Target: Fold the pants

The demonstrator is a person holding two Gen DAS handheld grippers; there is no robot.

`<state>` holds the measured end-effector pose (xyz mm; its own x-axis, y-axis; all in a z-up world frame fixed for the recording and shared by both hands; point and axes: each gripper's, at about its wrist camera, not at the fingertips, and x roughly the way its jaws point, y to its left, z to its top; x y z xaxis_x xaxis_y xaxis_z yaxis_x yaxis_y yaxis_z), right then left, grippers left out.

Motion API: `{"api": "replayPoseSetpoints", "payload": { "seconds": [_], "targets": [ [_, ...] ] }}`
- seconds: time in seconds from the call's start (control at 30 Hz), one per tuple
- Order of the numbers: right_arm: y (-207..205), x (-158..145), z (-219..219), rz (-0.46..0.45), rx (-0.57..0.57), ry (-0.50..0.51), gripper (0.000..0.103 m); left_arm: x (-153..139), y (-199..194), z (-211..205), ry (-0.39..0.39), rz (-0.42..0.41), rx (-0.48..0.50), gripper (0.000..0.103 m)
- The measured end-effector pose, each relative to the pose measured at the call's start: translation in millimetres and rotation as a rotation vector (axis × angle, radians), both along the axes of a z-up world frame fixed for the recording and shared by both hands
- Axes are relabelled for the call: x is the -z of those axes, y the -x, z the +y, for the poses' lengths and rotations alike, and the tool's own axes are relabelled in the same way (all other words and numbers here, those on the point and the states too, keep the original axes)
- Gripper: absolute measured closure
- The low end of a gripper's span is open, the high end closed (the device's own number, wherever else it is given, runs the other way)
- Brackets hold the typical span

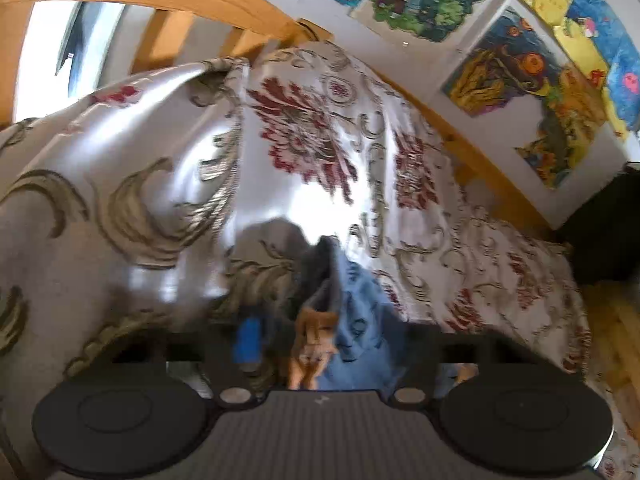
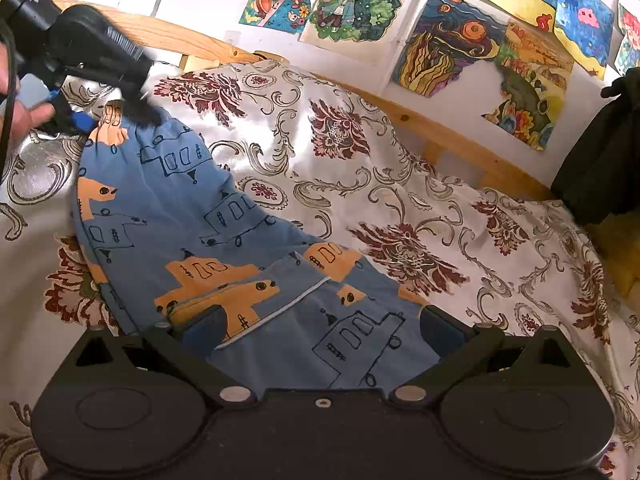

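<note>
Lying on bedspread (image 2: pixel 400 184), pants (image 2: pixel 192 216): L gripper (image 1: pixel 316 320) jaws pinching waistband, R gripper (image 2: pixel 320 332) jaws spread.

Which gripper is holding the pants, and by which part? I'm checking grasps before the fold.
The left gripper pinches the blue pants at their far end. The right gripper straddles the near end with fingers wide, gripping nothing.

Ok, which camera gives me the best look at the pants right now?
The right wrist view: the blue pants lie spread along the bedspread, print and seam clear, with the left tongs at their far end. The left wrist view shows only a blurred, bunched bit of blue and orange fabric close up.
</note>
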<state>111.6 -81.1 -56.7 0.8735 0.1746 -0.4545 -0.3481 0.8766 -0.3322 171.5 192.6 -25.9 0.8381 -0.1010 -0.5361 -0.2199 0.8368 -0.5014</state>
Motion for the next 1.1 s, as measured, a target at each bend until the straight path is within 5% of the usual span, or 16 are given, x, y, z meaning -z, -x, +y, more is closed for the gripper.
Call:
{"api": "replayPoseSetpoints", "payload": {
  "seconds": [0.03,0.33,0.5,0.6,0.83,1.1],
  "targets": [
    [0,0,0,0.001,0.001,0.000,0.001,1,0,0,-0.009,0.015,-0.005,0.073],
    [-3,8,5,0.008,-0.006,0.044,0.001,-9,4,-9,-0.034,-0.016,0.002,0.086],
    [6,-8,-7,-0.021,-0.023,0.015,0.001,-32,19,-43,-0.161,-0.168,0.152,0.086],
    [16,-23,-33,-0.047,-0.013,-0.024,0.001,-46,29,-78,-0.278,-0.227,0.250,0.086],
    [29,-37,-119,0.003,0.077,-0.091,0.001,-64,39,-187,-0.377,-0.294,0.462,0.086],
    [26,-30,-232,0.153,0.234,-0.230,0.001,-16,53,-320,-0.574,-0.222,0.746,0.083]
  ]
}}
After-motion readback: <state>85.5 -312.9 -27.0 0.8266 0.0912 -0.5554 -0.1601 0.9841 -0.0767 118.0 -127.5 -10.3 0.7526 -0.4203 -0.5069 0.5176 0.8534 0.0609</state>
